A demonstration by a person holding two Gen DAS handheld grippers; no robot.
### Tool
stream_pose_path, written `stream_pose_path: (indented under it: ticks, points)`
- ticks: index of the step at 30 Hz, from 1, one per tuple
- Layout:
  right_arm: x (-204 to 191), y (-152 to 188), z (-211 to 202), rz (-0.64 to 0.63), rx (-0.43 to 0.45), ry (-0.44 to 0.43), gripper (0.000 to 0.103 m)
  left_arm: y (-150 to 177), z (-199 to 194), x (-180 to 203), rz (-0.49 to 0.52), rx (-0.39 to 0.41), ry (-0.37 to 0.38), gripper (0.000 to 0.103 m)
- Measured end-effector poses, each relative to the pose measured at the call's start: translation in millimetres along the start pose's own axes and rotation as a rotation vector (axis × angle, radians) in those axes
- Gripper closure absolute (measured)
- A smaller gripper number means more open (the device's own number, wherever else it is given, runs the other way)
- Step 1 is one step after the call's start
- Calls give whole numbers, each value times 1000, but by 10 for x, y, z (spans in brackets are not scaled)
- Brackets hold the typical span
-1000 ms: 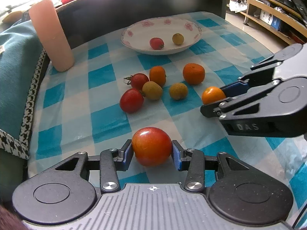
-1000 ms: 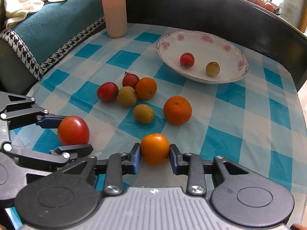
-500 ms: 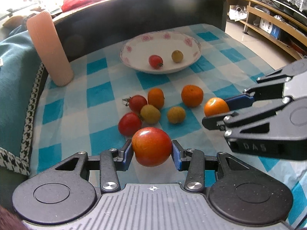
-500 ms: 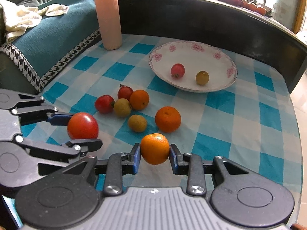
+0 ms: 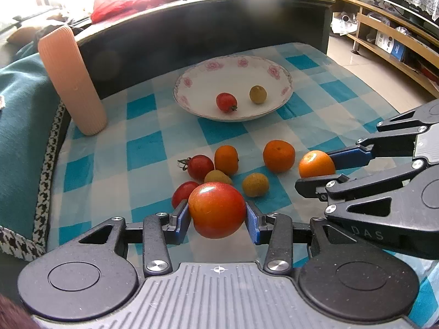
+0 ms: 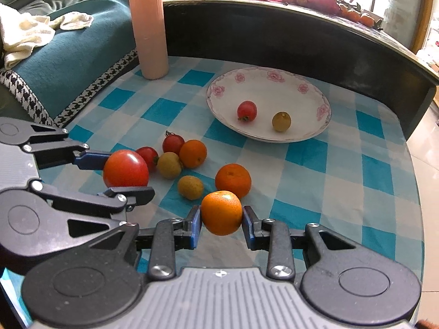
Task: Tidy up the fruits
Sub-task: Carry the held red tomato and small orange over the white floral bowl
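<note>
Gripping tomato (image 5: 216,209) and orange (image 6: 221,212)

In the left wrist view, the large tomato (image 5: 216,209) held between the pads covers most of a small red tomato (image 5: 182,193) and the lower part of a yellowish fruit (image 5: 216,176) behind it. The right gripper (image 5: 315,176) runs off the right edge, and its lower finger hides the underside of the small orange (image 5: 315,163). In the right wrist view, the left gripper (image 6: 124,176) is cut off at the left edge. Fruits on the dark ledge (image 6: 274,2) are overexposed and too small to name. The cloth on the sofa (image 6: 24,35) is partly cropped.
</note>
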State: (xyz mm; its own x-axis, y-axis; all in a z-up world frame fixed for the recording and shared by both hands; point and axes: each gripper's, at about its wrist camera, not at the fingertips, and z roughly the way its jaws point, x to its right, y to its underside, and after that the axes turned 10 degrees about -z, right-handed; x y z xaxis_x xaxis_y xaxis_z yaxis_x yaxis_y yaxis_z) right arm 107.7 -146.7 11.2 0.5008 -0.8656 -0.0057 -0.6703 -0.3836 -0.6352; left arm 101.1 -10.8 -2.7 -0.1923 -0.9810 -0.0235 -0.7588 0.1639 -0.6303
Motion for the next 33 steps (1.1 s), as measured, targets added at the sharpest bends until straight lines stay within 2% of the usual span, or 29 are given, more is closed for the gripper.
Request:
stream_pose_path:
  ticks: [15, 33]
  points:
    - [69, -82, -31, 16, 18, 43, 57, -158, 23, 42, 20, 32, -23, 53]
    - [453, -431, 8, 92, 79, 95, 57, -661, 172, 97, 47, 110, -35, 54]
